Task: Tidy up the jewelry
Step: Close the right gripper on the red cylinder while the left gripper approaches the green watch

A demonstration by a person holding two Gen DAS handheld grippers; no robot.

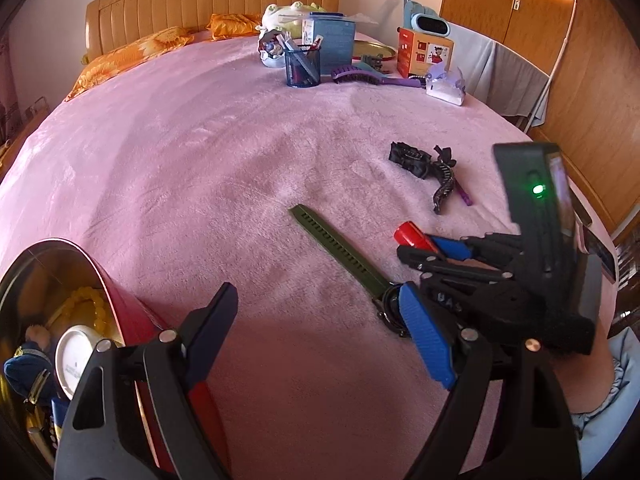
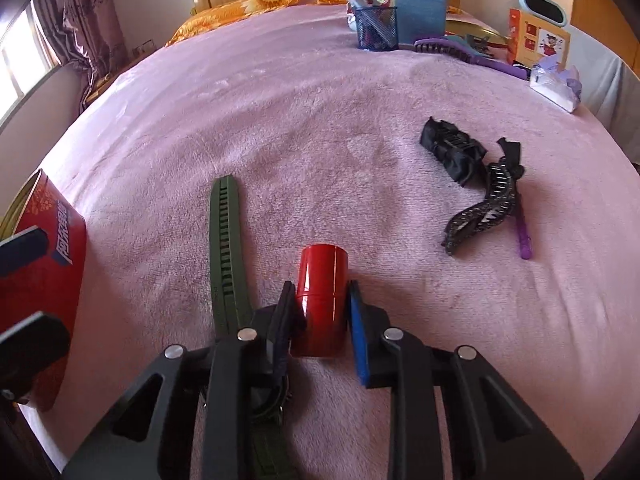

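Observation:
My right gripper (image 2: pixel 320 292) is shut on a red cylinder (image 2: pixel 322 276) that lies on the pink bedspread, with a pad pressing on each side of it. In the left wrist view the right gripper (image 1: pixel 420 246) holds the same red cylinder (image 1: pixel 408 234). A green watch (image 2: pixel 226 232) lies stretched out just left of it, its case partly under the gripper. My left gripper (image 1: pixel 320 300) stands open above the blanket, nothing between its fingers. At its left an open red tin (image 1: pixel 120 300) holds yellow beads (image 1: pixel 90 304) and a white round case (image 1: pixel 74 356).
Black hair clips (image 2: pixel 456 148), a black claw clip (image 2: pixel 484 208) and a purple stick (image 2: pixel 524 236) lie to the right. Far back stand a mesh pen cup (image 1: pixel 303 66), a blue box (image 1: pixel 334 38), a purple brush (image 1: pixel 372 76) and an orange box (image 1: pixel 424 56). A person's sleeve (image 1: pixel 612 392) is at lower right.

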